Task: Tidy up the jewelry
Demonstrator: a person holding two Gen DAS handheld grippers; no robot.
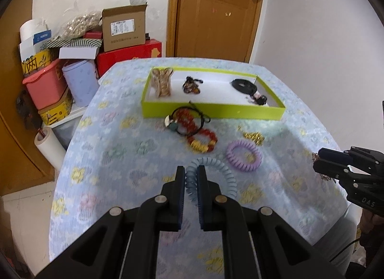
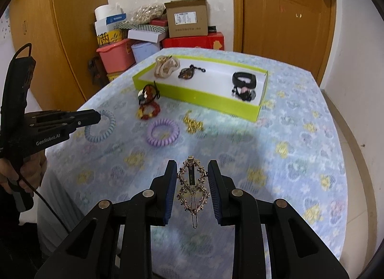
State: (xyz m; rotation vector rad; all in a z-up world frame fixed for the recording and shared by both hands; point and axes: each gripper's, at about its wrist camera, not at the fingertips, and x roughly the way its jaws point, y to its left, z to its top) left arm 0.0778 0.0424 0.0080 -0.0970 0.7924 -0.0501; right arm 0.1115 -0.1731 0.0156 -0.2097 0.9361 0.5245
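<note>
Jewelry lies loose just before the lime-green cardboard tray [image 1: 211, 112]; left gripper [image 1: 191, 178] pinches a soft, springy pale-blue coil hair tie [image 1: 216, 166]; right gripper [image 2: 192, 180] clamps a stiff, likely fragile, ornate gilt metal hair clip [image 2: 192, 182] edgewise.

Between the grippers and the green tray [image 2: 254, 110], the flowered tablecloth [image 2: 300, 158] is strewn on its left: purple coil tie [image 2: 163, 132], gold chain [image 2: 193, 122], red bead bracelets [image 2: 148, 108]. The right half lies bare. The tray's middle floor is free between the leaf-shaped clip [image 2: 187, 72] and black band [image 2: 244, 79].
</note>
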